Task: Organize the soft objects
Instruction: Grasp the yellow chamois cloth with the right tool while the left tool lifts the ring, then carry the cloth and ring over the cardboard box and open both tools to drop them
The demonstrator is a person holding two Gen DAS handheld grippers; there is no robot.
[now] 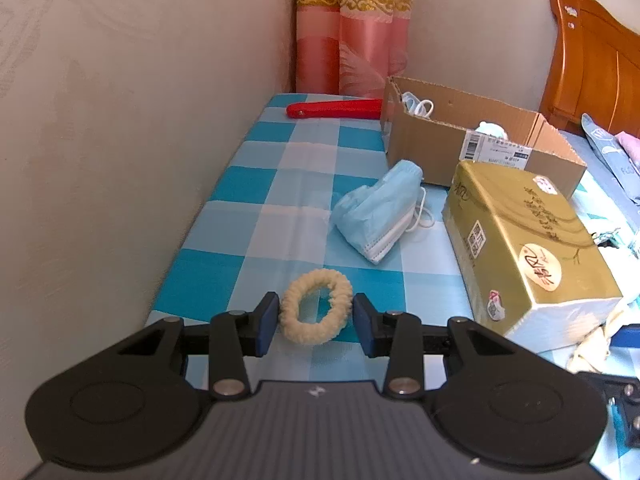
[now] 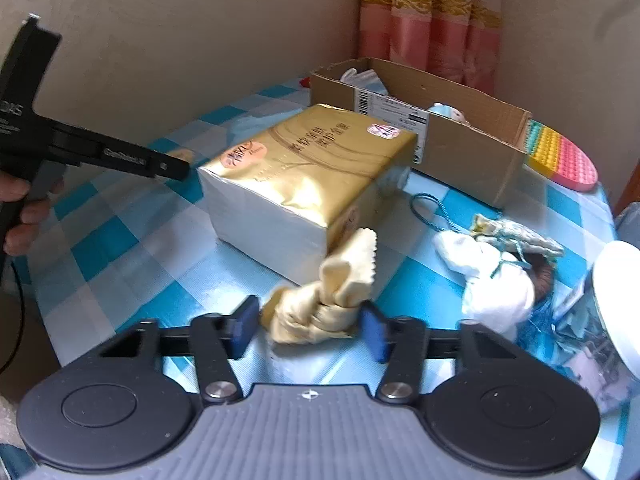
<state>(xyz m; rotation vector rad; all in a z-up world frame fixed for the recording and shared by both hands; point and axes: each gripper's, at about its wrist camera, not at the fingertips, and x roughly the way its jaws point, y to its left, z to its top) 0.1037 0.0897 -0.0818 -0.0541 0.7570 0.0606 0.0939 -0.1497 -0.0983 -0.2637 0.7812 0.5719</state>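
Note:
A cream fuzzy scrunchie (image 1: 312, 334) sits between the blue pads of my left gripper (image 1: 316, 314), which is shut on it just above the blue checked tablecloth (image 1: 240, 208). In the right wrist view my right gripper (image 2: 310, 326) is shut on a bunched pale yellow cloth (image 2: 316, 312), one corner of which sticks up. Both lie in front of the gold tissue pack (image 2: 304, 172). An open cardboard box (image 1: 424, 148) stands at the back and holds masks and a small plush.
A stack of blue face masks (image 1: 380, 208) lies beside the gold pack (image 1: 520, 240). A red tool (image 1: 332, 109) rests by the curtain. White soft items (image 2: 492, 276), a rainbow bubble toy (image 2: 560, 152) and a white-lidded tub (image 2: 616, 292) sit on the right. The wall is close on the left.

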